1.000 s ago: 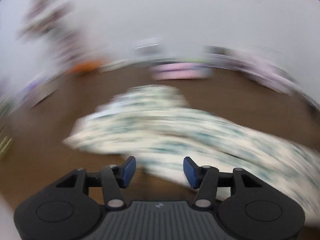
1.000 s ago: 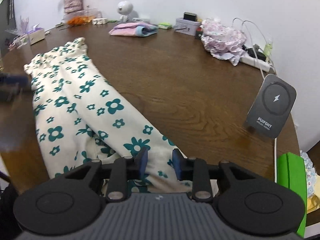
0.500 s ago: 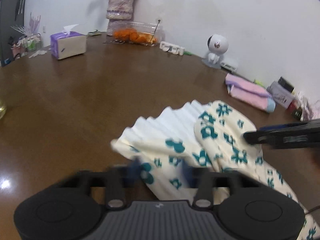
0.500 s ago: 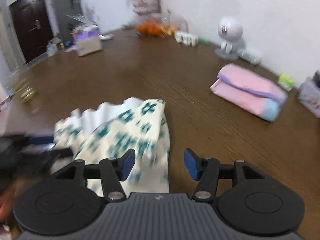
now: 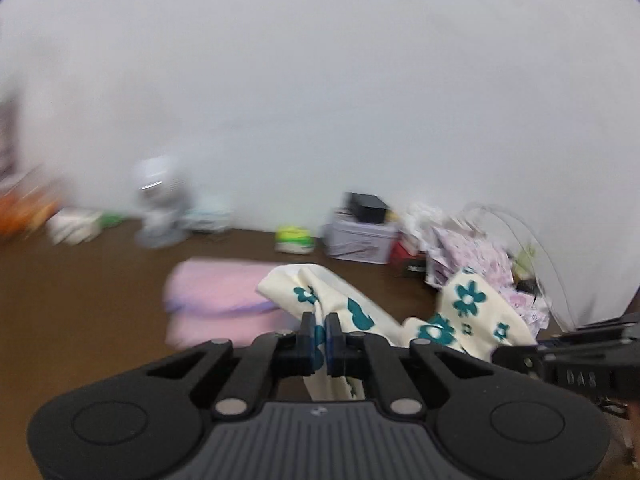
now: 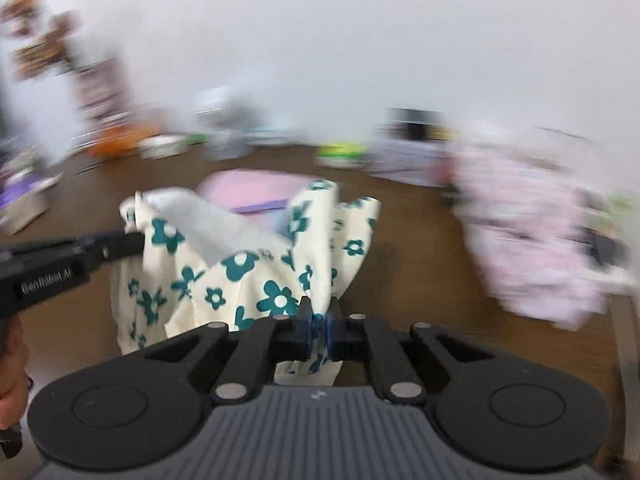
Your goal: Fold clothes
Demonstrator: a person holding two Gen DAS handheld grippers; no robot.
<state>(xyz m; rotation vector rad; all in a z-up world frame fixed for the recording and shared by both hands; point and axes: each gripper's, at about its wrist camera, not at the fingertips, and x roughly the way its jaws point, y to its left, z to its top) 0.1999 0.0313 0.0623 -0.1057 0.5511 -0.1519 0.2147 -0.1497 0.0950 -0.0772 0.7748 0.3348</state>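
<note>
Brown wooden table (image 5: pixel 80 300) fills the lower part of both wrist views, white wall (image 5: pixel 320 80) behind it. Both frames are motion-blurred, the right wrist one worse.

Task item: cream garment with teal flower print (image 6: pixel 256 264), lifted off the table and hanging in folds between the two grippers, in front of a folded pink cloth (image 5: pixel 216 300) lying flat on the wood. White inner side of the garment shows at its upper left in the right wrist view.

Left gripper (image 5: pixel 320 340): blue pads pressed together, pinching a bunched edge of the floral garment. Its black body enters the right wrist view from the left, printed "GenRobot.AI" in white, tip at the garment's upper left corner.

Right gripper (image 6: pixel 319 332): pads pressed together on another part of the same garment, fabric trailing below the jaws. Its black body comes in from the right in the left wrist view, with white characters that read roughly "0A8", too blurred to be sure.

Back edge of table, blurred: crumpled pink-print fabric pile (image 6: pixel 532 240) at right, grey-lilac box (image 5: pixel 360 240) with a small black box (image 5: pixel 366 208) on top, green-yellow packet (image 5: pixel 294 238), white round-headed figure (image 5: pixel 160 208), orange items (image 6: pixel 116 144) at left. No text readable on them.

Part of a person's hand (image 6: pixel 10 368) at the left edge of the right wrist view.
</note>
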